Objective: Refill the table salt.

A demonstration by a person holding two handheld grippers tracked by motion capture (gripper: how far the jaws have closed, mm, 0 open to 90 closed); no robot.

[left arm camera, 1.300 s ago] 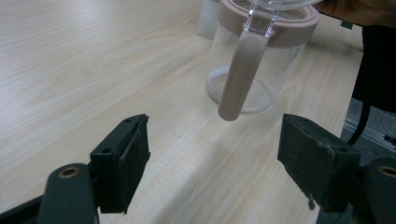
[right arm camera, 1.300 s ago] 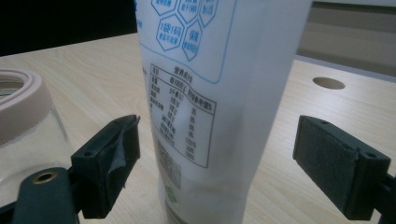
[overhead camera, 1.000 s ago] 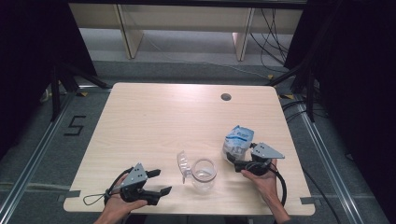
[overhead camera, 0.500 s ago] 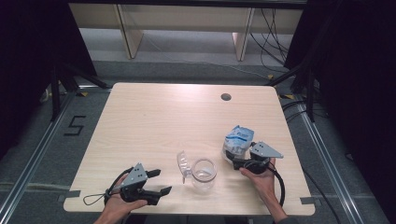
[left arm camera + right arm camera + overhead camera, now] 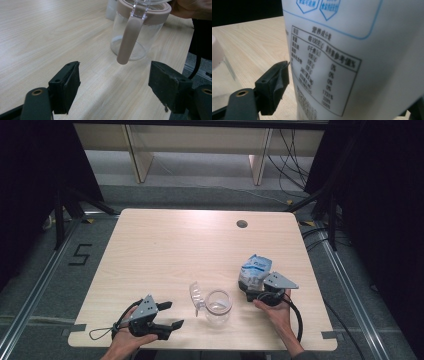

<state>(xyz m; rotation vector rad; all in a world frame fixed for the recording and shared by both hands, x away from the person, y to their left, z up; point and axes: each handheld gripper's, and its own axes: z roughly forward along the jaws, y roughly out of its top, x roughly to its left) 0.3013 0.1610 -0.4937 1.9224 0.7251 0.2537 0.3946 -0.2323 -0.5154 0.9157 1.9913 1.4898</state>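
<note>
Your left gripper (image 5: 167,316) rests at the near left edge of the table (image 5: 165,245), jaws wide apart and empty, aimed at the jar (image 5: 218,306), probably ready to steady it. The jar stands near the middle of the near edge with its hinged lid (image 5: 195,296) flipped open to the left, so it looks ready for filling. Just right of it, your right gripper (image 5: 252,290) has the upright white bag (image 5: 255,270) between its jaws; whether they are pressing it, I cannot tell.

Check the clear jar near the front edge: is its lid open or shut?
Open. The clear lid stands flipped up off the jar mouth at its left side, and the pinkish latch hangs loose down the glass.
</note>
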